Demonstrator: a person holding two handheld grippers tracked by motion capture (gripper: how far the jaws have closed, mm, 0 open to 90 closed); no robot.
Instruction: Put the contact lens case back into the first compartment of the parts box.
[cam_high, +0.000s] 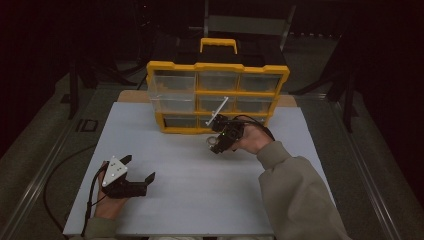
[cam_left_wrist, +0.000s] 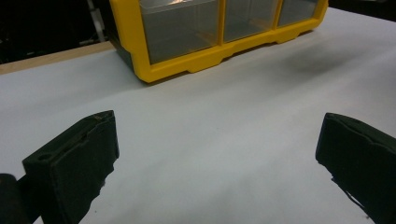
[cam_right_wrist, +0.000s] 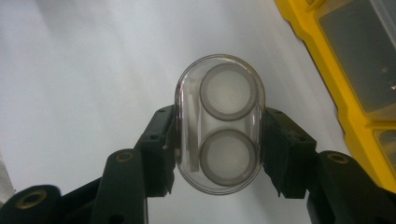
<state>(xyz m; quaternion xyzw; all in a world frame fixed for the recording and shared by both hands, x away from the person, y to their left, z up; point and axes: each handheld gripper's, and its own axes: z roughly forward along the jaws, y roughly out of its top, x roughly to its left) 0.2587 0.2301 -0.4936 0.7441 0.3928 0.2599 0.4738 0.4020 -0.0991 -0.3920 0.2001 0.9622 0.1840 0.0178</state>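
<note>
White table (cam_right_wrist: 70, 70): right gripper (cam_right_wrist: 219, 140) clamps clear oval case (cam_right_wrist: 219, 123), long axis along fingers.

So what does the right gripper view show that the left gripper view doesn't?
Right gripper view: the right gripper shut on a clear oval case with two round wells inside it. Left gripper view: the left gripper with its jaws wide apart and nothing between them, above the white tabletop. Both: the yellow drawer organizer and that white tabletop.
</note>
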